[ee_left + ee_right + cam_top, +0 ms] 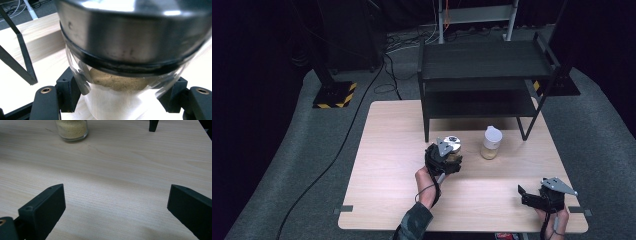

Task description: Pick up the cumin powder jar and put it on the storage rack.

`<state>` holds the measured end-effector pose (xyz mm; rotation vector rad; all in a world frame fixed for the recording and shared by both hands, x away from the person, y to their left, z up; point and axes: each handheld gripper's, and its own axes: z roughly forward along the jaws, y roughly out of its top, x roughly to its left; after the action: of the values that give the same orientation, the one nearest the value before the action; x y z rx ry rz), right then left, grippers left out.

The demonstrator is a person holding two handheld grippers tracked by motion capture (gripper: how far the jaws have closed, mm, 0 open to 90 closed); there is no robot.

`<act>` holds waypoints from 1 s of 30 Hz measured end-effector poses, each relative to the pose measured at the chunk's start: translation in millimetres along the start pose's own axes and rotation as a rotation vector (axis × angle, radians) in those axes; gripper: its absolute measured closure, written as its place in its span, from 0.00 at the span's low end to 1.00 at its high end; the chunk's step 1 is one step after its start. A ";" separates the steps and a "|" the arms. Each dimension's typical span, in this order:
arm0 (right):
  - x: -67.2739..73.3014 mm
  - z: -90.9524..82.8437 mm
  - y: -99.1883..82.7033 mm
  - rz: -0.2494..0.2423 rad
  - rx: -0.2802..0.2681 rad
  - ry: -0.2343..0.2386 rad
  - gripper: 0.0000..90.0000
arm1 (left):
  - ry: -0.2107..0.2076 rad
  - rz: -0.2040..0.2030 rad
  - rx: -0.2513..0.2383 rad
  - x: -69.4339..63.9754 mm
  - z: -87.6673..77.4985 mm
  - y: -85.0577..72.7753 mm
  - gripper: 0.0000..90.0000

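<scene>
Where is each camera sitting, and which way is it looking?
High view: above the person's side, looking forward and down on the pale wooden table and black two-level shelf; forearms and both grippers show.
Left gripper view: rides the left gripper, facing the clear glass jar with metal lid clamped between its jaws.
Right gripper view: rides the right gripper, looking along the table between wide jaws.
Shared: the white-capped jar of yellow grains, in high and right gripper views.
</scene>
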<state>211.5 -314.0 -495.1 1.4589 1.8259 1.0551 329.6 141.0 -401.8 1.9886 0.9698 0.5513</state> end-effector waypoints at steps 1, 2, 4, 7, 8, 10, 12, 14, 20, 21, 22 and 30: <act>0.0 0.0 0.0 0.000 0.000 0.000 0.00 | -0.002 -0.003 -0.002 0.9 0.2 0.6 0.34; 0.0 -0.1 0.0 0.000 0.000 0.000 0.00 | -0.002 -0.002 0.001 2.1 0.3 2.3 0.34; -0.1 0.0 0.0 0.001 0.000 0.000 0.00 | -0.002 0.001 0.001 3.0 0.5 3.9 0.34; 0.0 0.0 0.1 0.001 0.001 0.000 0.00 | -0.002 0.003 0.002 3.9 0.3 6.4 0.34; 0.0 0.0 0.1 0.001 0.001 0.000 0.00 | -0.005 0.003 0.000 5.1 0.6 7.9 0.34; 0.1 0.0 0.1 0.001 0.001 -0.001 0.01 | -0.006 0.003 0.000 5.6 0.7 8.6 0.33; 0.4 0.2 0.3 0.001 0.002 -0.003 0.01 | -0.011 -0.001 0.004 7.3 1.9 11.0 0.34; 0.3 0.3 0.5 0.002 0.003 -0.002 0.00 | -0.012 0.001 0.008 8.1 3.2 13.1 0.34; 0.1 0.1 0.2 0.002 0.001 -0.001 0.00 | -0.013 0.005 0.011 9.5 5.1 19.0 0.34; 0.1 0.1 0.2 0.002 0.001 -0.001 0.00 | -0.013 0.005 0.011 9.5 5.1 19.0 0.34; 0.0 0.1 0.2 0.002 0.001 0.000 0.00 | -0.013 0.005 0.010 9.9 5.1 19.6 0.34; 0.0 0.1 0.1 0.001 0.001 -0.001 0.00 | -0.008 0.018 0.003 12.0 3.6 30.0 0.34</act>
<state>211.6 -313.9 -495.0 1.4610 1.8252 1.0545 352.2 138.2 -378.5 2.0026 0.9495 0.5512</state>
